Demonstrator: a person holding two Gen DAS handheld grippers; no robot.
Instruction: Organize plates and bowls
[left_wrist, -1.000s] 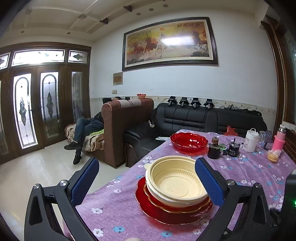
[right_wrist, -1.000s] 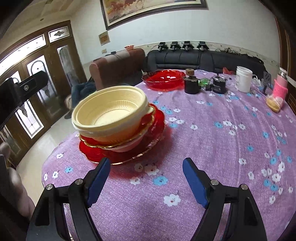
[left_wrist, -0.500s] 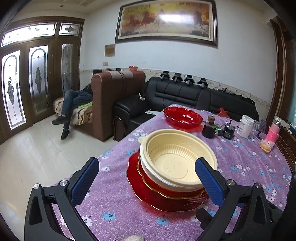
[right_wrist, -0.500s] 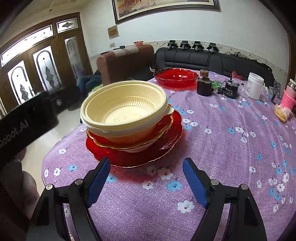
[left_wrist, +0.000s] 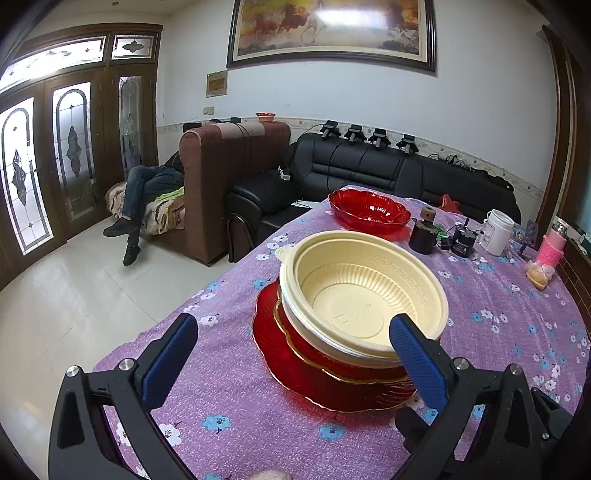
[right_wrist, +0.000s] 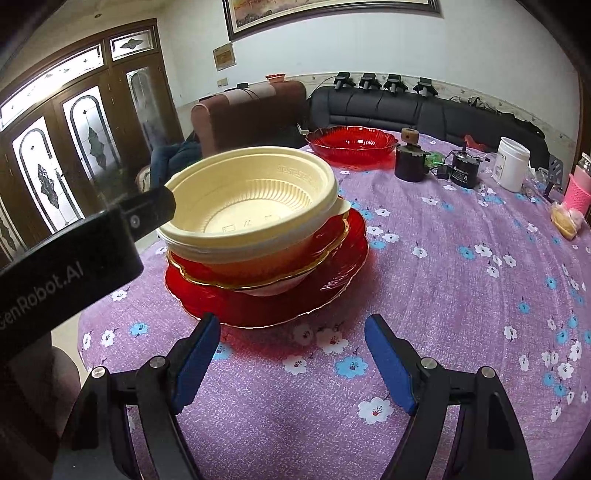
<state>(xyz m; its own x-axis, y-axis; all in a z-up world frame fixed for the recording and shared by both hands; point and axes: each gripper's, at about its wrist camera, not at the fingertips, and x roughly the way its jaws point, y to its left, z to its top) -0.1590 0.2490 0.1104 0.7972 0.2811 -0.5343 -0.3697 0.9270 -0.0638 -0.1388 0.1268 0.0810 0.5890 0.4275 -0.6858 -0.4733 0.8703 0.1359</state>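
A stack stands on the purple floral tablecloth: a cream plastic bowl (left_wrist: 362, 295) (right_wrist: 255, 199) on top, a gold-rimmed red dish (left_wrist: 314, 350) (right_wrist: 321, 243) under it, and a wide red plate (left_wrist: 291, 373) (right_wrist: 280, 306) at the bottom. My left gripper (left_wrist: 291, 343) is open and empty; its right finger overlaps the near rim of the cream bowl. My right gripper (right_wrist: 291, 354) is open and empty, just in front of the red plate. The left gripper's body (right_wrist: 74, 258) shows at the left of the right wrist view.
A second red scalloped bowl (left_wrist: 369, 212) (right_wrist: 351, 142) sits at the far side of the table. Near it stand a dark jar (left_wrist: 424, 236), a small black device (left_wrist: 463, 242), a white tub (left_wrist: 498, 232) and a pink bottle (left_wrist: 552, 247). The table's left edge drops to a tiled floor.
Both grippers have moved closer to the stack, which looms larger in both views. The left gripper's body has swung further into the right wrist view. Both stay open.
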